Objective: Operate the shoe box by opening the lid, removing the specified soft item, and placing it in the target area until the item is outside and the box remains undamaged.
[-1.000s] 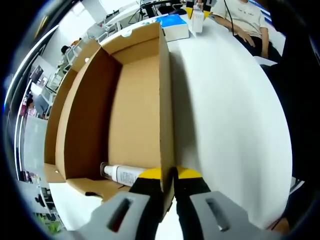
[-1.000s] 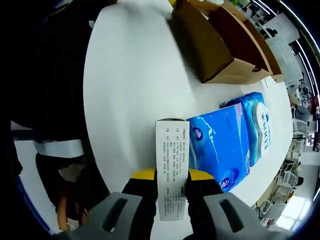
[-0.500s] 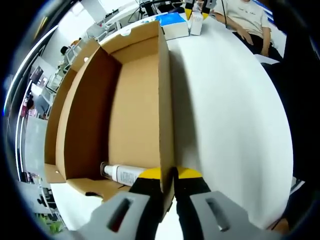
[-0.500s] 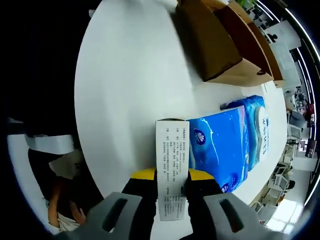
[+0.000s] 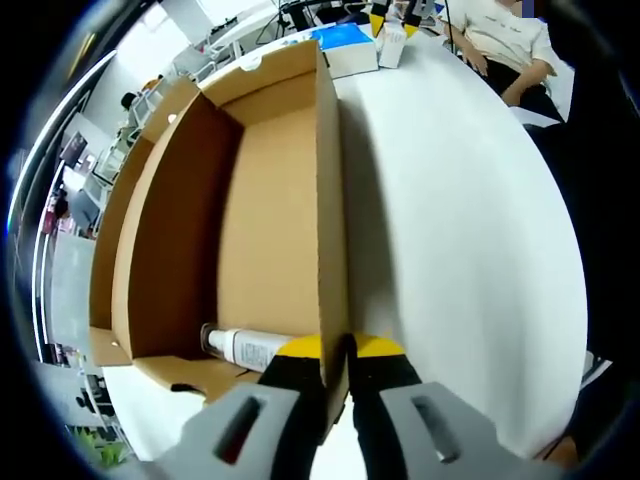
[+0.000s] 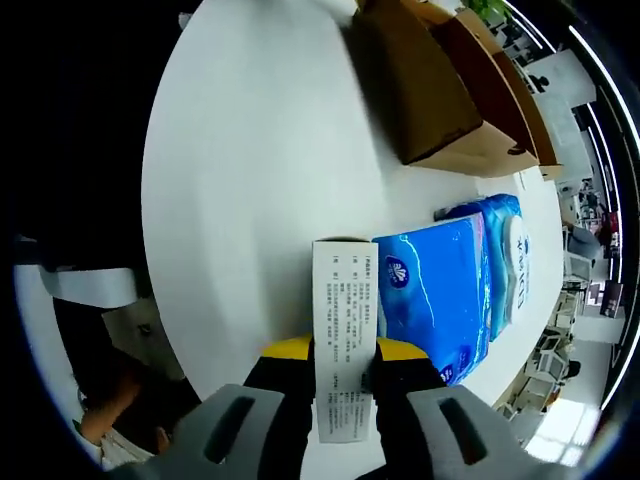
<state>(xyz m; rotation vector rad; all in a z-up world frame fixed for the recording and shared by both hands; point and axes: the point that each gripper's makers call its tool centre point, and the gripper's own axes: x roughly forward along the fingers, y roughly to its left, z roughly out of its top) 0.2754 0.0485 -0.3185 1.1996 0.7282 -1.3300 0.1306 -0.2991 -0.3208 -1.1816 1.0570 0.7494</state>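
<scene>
Hardly shifted since earlier: round white desk (image 6: pixel 250 180), open brown cardboard shoe box (image 5: pixel 270 200) pinched at its wall by left claw (image 5: pixel 335 350), blue soft tissue pack (image 6: pixel 440 290) outside, right claw (image 6: pixel 345 352) clamping white printed carton (image 6: pixel 345 340). Removal seemingly done.

Seated person (image 5: pixel 500 45) beyond white table (image 5: pixel 460 220); small white carton (image 5: pixel 392 45) at far edge.

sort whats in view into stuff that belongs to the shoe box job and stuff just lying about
Part of the job:
- shoe box, its wall pinched by the left claw
- white carton held in the right claw

Lying about:
- white tube inside the box
- blue tissue packs
- white table
</scene>
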